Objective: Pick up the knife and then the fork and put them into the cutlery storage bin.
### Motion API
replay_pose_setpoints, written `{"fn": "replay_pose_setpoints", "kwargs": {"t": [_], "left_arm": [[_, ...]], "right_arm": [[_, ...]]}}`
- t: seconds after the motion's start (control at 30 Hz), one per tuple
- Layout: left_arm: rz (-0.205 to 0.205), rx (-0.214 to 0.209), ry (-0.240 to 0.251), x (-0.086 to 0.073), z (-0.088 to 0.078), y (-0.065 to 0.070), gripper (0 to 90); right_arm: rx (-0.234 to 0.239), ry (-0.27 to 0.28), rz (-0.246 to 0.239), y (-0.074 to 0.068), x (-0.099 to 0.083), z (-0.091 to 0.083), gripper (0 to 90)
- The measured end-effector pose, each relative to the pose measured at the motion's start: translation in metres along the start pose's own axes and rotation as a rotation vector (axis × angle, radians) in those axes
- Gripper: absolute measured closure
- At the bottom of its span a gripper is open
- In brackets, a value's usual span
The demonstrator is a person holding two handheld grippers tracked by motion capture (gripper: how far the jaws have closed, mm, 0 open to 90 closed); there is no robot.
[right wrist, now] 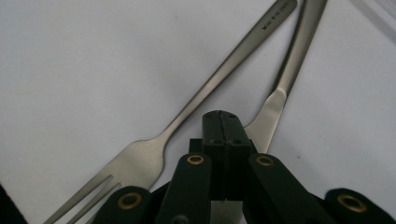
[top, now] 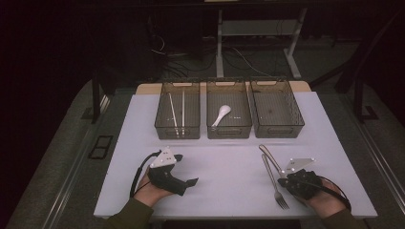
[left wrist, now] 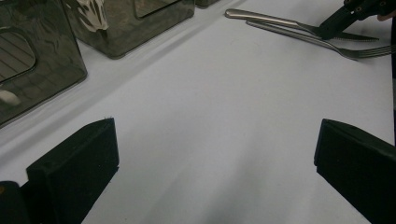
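Note:
A steel fork [top: 271, 174] and a table knife [top: 267, 153] lie side by side on the white mat [top: 229, 157] at the front right. My right gripper [top: 282, 176] rests there, shut. In the right gripper view its joined tips [right wrist: 222, 119] sit just above the knife [right wrist: 299, 51] blade, with the fork [right wrist: 210, 88] to their left; nothing shows between the jaws. At the front left, my left gripper [top: 187, 170] lies open, and its jaws [left wrist: 217, 126] stand wide apart over bare mat. The left gripper view has the knife [left wrist: 266, 17] and fork [left wrist: 299, 38] far off.
Three dark see-through bins stand in a row at the back of the mat. The left bin [top: 176, 126] holds chopsticks [top: 183, 109], the middle bin [top: 229, 130] a white spoon [top: 222, 113], and the right bin [top: 277, 129] holds nothing. Floor and desk legs lie beyond.

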State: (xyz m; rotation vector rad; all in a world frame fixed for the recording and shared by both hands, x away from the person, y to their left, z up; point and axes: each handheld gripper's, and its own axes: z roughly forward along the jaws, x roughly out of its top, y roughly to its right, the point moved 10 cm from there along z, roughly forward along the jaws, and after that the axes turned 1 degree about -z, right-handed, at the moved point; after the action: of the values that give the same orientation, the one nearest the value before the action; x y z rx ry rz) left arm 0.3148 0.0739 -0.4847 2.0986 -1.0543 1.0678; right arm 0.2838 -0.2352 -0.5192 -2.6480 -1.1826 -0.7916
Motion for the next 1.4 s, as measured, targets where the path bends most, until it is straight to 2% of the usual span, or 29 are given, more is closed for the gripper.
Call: {"fn": "replay_pose_setpoints", "kwargs": {"t": [0.17, 0.23, 0.53, 0.67, 0.73, 0.83, 1.03, 1.13, 1.4], "left_arm": [[-0.001, -0.001, 0.000, 0.000, 0.000, 0.000, 0.0], [0.001, 0.000, 0.000, 0.000, 0.000, 0.000, 0.0], [0.002, -0.001, 0.000, 0.000, 0.000, 0.000, 0.0], [0.001, -0.003, -0.002, 0.000, 0.001, 0.001, 0.0], [0.002, -0.004, -0.002, 0.000, 0.001, 0.001, 0.0], [0.001, -0.003, 0.000, 0.000, 0.000, 0.000, 0.0], [0.003, -0.003, 0.004, 0.001, -0.001, -0.001, 0.0], [0.004, -0.008, 0.001, 0.000, 0.000, 0.000, 0.0], [0.002, -0.013, 0.002, 0.000, 0.001, 0.001, 0.0]], "right_arm": [[-0.019, -0.007, 0.011, 0.006, -0.002, -0.001, 90.0], [-0.043, -0.016, 0.012, 0.011, -0.004, -0.001, 90.0], [-0.089, -0.031, 0.054, 0.034, -0.011, -0.003, 90.0], [-0.057, -0.022, 0.081, 0.039, -0.013, -0.003, 90.0], [-0.022, -0.003, 0.106, 0.039, -0.012, -0.005, 89.7], [0.010, 0.019, 0.121, 0.043, -0.008, -0.012, 75.8], [0.036, 0.022, 0.134, 0.054, 0.003, -0.021, 60.1], [0.035, 0.009, 0.133, 0.058, 0.010, -0.021, 54.0], [0.033, -0.045, 0.116, 0.067, 0.029, -0.009, 48.6]]}}
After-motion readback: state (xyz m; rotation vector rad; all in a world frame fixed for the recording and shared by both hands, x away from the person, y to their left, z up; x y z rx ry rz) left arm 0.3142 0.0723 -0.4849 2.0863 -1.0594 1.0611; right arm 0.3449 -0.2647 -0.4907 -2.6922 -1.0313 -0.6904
